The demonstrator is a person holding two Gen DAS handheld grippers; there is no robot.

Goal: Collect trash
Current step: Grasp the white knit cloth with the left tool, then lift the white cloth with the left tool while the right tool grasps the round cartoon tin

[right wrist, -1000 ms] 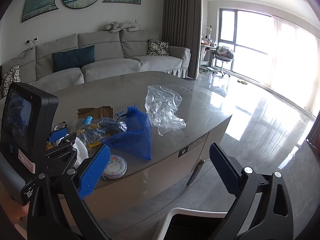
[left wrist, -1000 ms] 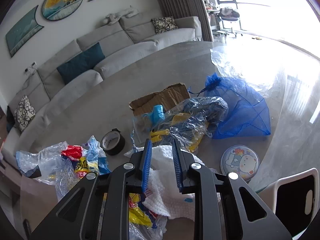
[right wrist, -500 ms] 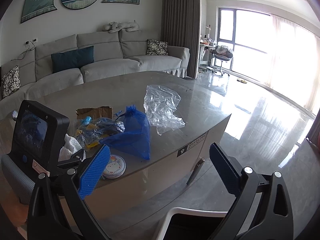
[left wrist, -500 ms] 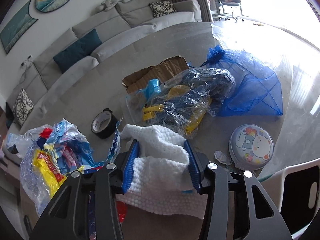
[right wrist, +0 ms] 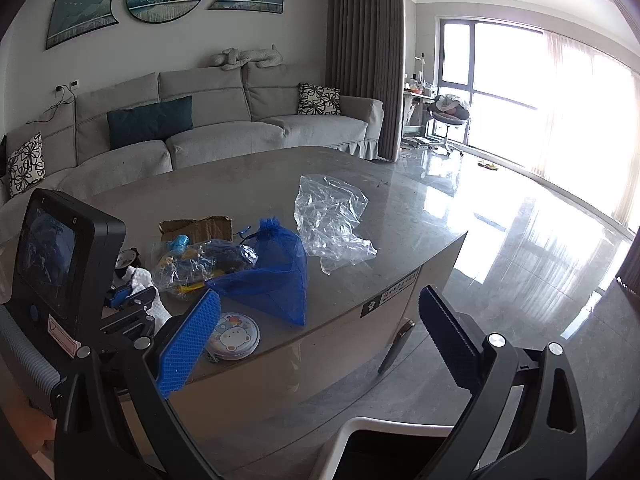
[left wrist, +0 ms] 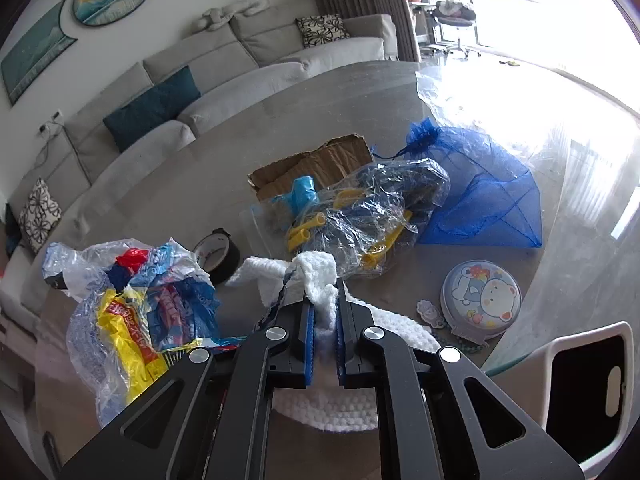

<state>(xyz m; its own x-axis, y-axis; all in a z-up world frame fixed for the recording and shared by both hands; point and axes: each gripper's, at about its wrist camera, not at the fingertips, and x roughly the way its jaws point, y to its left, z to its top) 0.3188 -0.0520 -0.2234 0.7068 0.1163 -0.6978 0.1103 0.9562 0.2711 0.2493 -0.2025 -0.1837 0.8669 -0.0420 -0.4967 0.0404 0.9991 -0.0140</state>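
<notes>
My left gripper is shut on a white bubbly foam sheet, which bunches up between the blue pads and spreads out below them. From the right wrist view the same gripper shows at the left with the white sheet in it. A clear bag of colourful wrappers lies just left of it on the grey table. My right gripper stands open off the table's near edge, with nothing between its fingers.
Ahead lie a black tape roll, a cardboard scrap, a clear bag of blue and yellow items, a blue mesh pouch and a round bear tin. Crumpled clear plastic sits farther back. A white chair stands by the table.
The left jaws stood wide around the white sheet half a second ago and have now closed, pinching it into a bunch. The right gripper has not moved.
</notes>
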